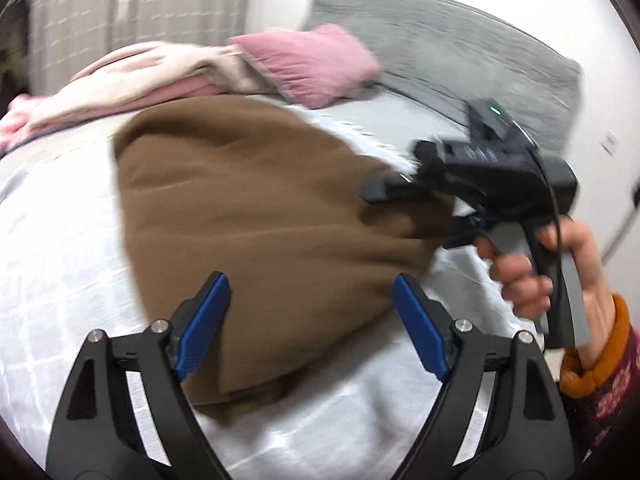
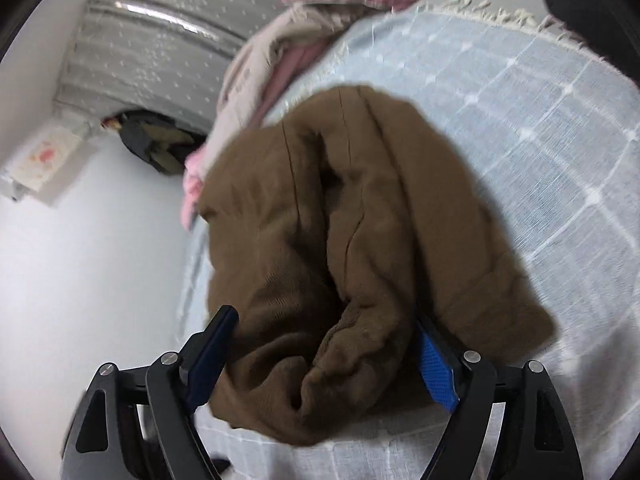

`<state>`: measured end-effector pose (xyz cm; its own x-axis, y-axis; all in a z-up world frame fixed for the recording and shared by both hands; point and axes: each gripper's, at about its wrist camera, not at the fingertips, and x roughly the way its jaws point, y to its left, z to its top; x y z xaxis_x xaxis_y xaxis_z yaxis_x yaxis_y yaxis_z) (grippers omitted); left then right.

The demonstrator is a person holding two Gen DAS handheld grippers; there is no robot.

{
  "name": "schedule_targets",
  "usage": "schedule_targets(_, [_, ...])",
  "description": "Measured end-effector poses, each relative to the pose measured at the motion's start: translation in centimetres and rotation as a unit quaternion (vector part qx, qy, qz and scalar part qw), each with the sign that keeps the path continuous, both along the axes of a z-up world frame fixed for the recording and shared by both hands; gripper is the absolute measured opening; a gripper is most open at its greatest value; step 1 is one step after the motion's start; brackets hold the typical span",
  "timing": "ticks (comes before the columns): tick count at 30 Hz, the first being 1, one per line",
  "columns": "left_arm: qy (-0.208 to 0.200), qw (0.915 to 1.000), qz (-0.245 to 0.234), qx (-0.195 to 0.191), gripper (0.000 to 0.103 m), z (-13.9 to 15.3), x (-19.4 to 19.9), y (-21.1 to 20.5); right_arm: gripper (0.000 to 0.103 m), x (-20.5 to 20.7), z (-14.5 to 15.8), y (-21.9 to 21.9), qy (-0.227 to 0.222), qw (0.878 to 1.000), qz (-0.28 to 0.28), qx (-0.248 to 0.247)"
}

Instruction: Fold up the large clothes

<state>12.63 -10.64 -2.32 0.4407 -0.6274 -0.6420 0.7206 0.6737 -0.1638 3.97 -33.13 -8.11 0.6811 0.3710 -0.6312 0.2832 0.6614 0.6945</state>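
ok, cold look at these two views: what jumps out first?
The brown garment, bunched mid-bed on the pale checked bedspread. The right gripper meets its edge, jaws wide around bunched fabric; the left gripper hangs open before it. Pink pillow behind.

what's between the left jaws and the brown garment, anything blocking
Nothing visible. The left gripper is open right over the near edge of the brown garment, with only the pale bedspread beneath. The right gripper is at the garment's far right edge, off to the side, not in the left one's path.
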Motion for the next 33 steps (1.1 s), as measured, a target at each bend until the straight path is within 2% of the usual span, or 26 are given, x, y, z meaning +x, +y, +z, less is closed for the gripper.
schedule_targets(1, [0.004, 0.9999, 0.013, -0.004, 0.084, 0.1, 0.3, 0.6, 0.078, 0.3, -0.1, 0.4, -0.003, 1.000, 0.000, -0.009])
schedule_targets(2, [0.015, 0.9992, 0.036, -0.001, 0.084, 0.1, 0.9, 1.3, 0.055, 0.9, 0.1, 1.0, -0.009, 0.999, -0.005, -0.034])
schedule_targets(3, [0.026, 0.9984, 0.049, 0.002, 0.084, -0.1, 1.4, 1.7, 0.037, 1.3, 0.4, 1.4, -0.015, 0.998, -0.007, -0.053])
schedule_targets(5, [0.047, 0.9966, 0.067, -0.005, 0.084, -0.2, 2.5, 2.3, 0.028, 1.4, 1.8, 1.8, -0.045, 0.996, -0.016, -0.070])
schedule_targets(8, [0.064, 0.9941, 0.077, -0.042, 0.084, 0.5, 3.0, 3.4, 0.023, -0.2, 5.5, 1.2, -0.125, 0.991, -0.019, -0.048])
schedule_targets(10, [0.063, 0.9934, 0.080, -0.053, 0.084, 0.9, 2.9, 3.7, 0.022, -2.2, 8.0, 0.5, -0.170, 0.982, -0.040, -0.073])
schedule_targets(13, [0.061, 0.9934, 0.076, -0.060, 0.085, 1.2, 2.8, 2.7, 0.022, -4.6, 8.8, -2.6, -0.197, 0.975, -0.083, -0.067])
schedule_targets(15, [0.072, 0.9932, 0.068, -0.061, 0.084, 0.7, 3.0, 1.5, 0.023, -5.1, 7.5, -4.9, -0.179, 0.977, -0.102, -0.059])
schedule_targets(17, [0.089, 0.9932, 0.061, -0.045, 0.084, -0.9, 3.2, -0.4, 0.029, -4.3, 3.7, -6.9, -0.087, 0.988, -0.108, -0.070])
schedule_targets(18, [0.096, 0.9930, 0.062, -0.033, 0.085, -1.8, 3.6, -1.1, 0.038, -3.2, 0.8, -7.4, -0.007, 0.992, -0.099, -0.074])
schedule_targets(19, [0.101, 0.9926, 0.061, -0.026, 0.086, -2.5, 3.6, -1.7, 0.047, -2.3, -1.9, -7.6, 0.052, 0.993, -0.087, -0.065])
schedule_targets(20, [0.107, 0.9915, 0.063, -0.036, 0.090, -3.1, 3.6, -1.9, 0.062, -2.1, -3.1, -7.8, 0.066, 0.992, -0.091, -0.054])
schedule_targets(21, [0.110, 0.9902, 0.072, -0.048, 0.093, -3.2, 3.7, -1.8, 0.072, -2.2, -3.7, -8.2, 0.066, 0.991, -0.103, -0.047])
schedule_targets(23, [0.134, 0.9857, 0.077, -0.067, 0.093, -3.3, 4.2, -1.3, 0.076, -2.9, -2.6, -9.0, 0.053, 0.993, -0.106, -0.026])
schedule_targets(26, [0.168, 0.9794, 0.083, -0.075, 0.093, -3.5, 5.2, -0.6, 0.078, -4.2, -1.0, -9.8, 0.001, 0.993, -0.115, 0.005])
schedule_targets(28, [0.200, 0.9720, 0.094, -0.080, 0.093, -3.3, 6.8, -0.4, 0.083, -4.9, -0.7, -10.9, -0.027, 0.992, -0.116, 0.032])
schedule_targets(30, [0.235, 0.9627, 0.098, -0.092, 0.093, -3.7, 8.3, 0.0, 0.087, -4.6, -0.9, -11.9, -0.043, 0.992, -0.106, 0.060])
schedule_targets(33, [0.278, 0.9491, 0.097, -0.112, 0.093, -4.4, 10.8, 0.2, 0.087, -2.0, -1.8, -13.1, -0.028, 0.995, -0.048, 0.082])
